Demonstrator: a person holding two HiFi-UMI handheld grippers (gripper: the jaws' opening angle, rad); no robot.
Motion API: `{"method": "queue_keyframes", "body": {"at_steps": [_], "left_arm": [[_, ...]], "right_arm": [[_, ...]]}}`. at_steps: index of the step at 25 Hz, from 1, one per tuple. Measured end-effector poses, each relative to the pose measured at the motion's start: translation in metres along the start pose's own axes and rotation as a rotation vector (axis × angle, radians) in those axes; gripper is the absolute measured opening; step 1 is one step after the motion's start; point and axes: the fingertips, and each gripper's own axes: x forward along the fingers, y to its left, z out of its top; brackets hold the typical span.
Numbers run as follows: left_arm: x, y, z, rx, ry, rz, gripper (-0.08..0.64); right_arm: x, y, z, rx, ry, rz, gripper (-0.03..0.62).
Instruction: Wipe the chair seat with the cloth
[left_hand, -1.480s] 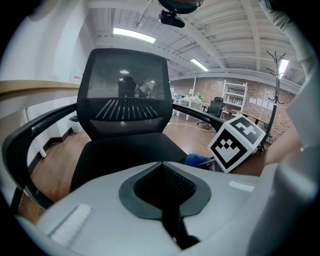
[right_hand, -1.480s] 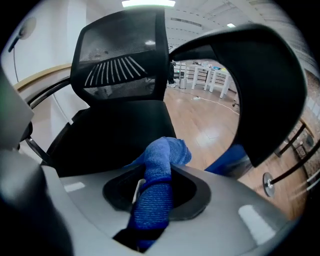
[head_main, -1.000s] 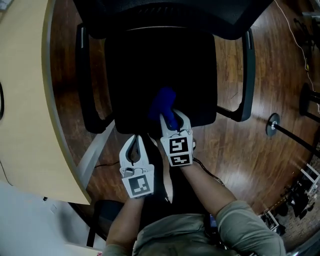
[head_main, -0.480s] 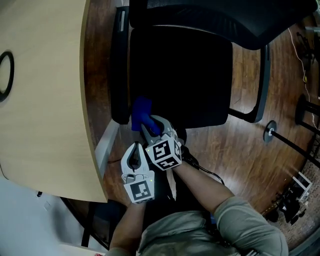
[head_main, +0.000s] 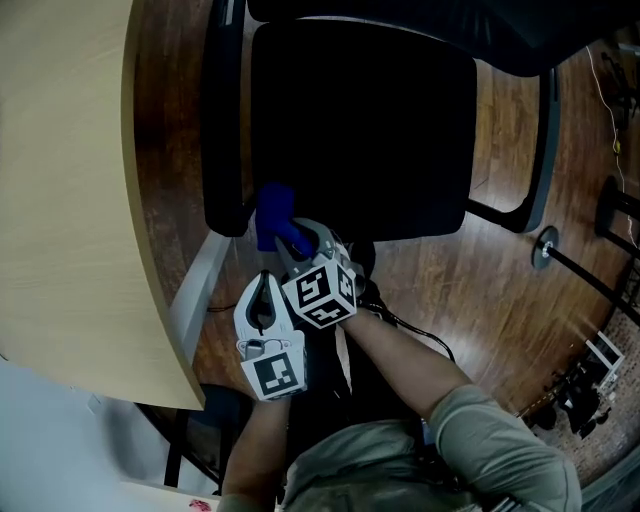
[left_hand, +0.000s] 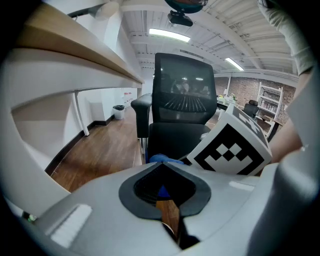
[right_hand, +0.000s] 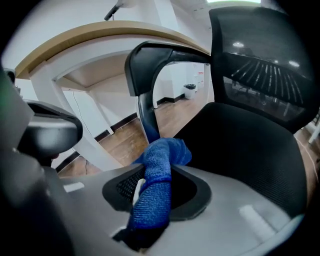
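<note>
Shifted from the seat's (head_main: 360, 130) front middle, the cloth (head_main: 272, 212) now sits at its front-left corner, pinched in my right hand-held gripper (head_main: 293, 238); my left hand-held gripper (head_main: 265, 283), pressed together and empty, hovers before the seat.

- Left gripper (head_main: 265, 280): white moulded shell with a teardrop-shaped opening, lined with dark ribbed pads (left_hand: 145, 188). It sits just left of the right gripper.
- Right gripper (head_main: 303, 238): same white shell with dark lining.
- Left cube (head_main: 278, 373) and right cube (head_main: 322, 290): white faces printed with black square markers, one at each gripper's rear.
- Cable (head_main: 415, 343): thin and black, running back from the right gripper along the forearm.
- Sleeve (head_main: 495, 440): grey-green, loose and short, well behind the right gripper.
</note>
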Motion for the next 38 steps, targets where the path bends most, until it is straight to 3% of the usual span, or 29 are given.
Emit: {"method": "queue_keyframes", "body": {"at_steps": [11, 19, 38], "left_arm": [[0.013, -0.029, 0.005, 0.057, -0.007, -0.038, 0.003], [0.019, -0.089, 0.033, 0.12, -0.029, -0.131, 0.003], [0.042, -0.27, 0.03, 0.281, -0.006, -0.351, 0.003]], "right_arm": [[-0.021, -0.028, -0.017, 0.064, -0.023, -0.05, 0.11], [-0.076, -0.091, -0.042, 0.161, -0.017, -0.186, 0.11], [-0.215, -0.235, -0.178, 0.522, -0.057, -0.476, 0.11]]}}
